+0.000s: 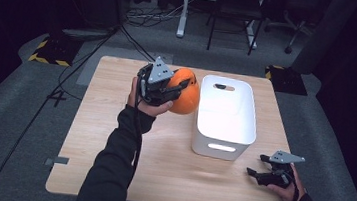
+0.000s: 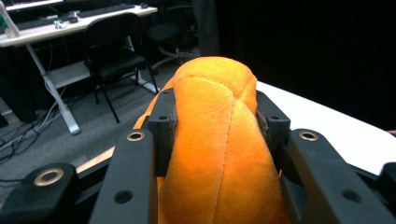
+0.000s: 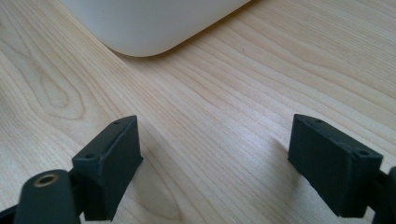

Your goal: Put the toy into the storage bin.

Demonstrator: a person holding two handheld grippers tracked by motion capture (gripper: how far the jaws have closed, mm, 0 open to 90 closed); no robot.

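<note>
Orange plush toy (image 1: 187, 92) is clamped in the left gripper (image 1: 175, 87), jaws pressed into both its sides, seams and fuzzy fabric clear in the left gripper view (image 2: 219, 154). It sits at the far-middle of the table, just left of the white bin (image 1: 226, 116); can't tell if it's lifted or resting on the wood, or if it touches the bin wall. Left hand (image 1: 142, 99) wraps the gripper body, dark sleeve (image 1: 111, 169) coming in from the near edge. Bin is a white rounded-corner tub with handle cutouts in the near and far walls; interior looks empty, plain white floor. Right gripper (image 1: 256, 165) is at the near-right corner of the table, just right of the bin's near corner, jaws spread wide with nothing between them; right gripper view has bare wood grain between the pads (image 3: 112, 163) and the bin's rounded corner (image 3: 144, 23) ahead. Table (image 1: 111, 148) is light wood. Room: grey carpet, dark curtains, cables (image 1: 68, 76) on the floor far-left, hazard-striped pads (image 1: 51, 52), black chair (image 1: 236, 11) and white desk leg (image 1: 183, 10) at the far side.
</note>
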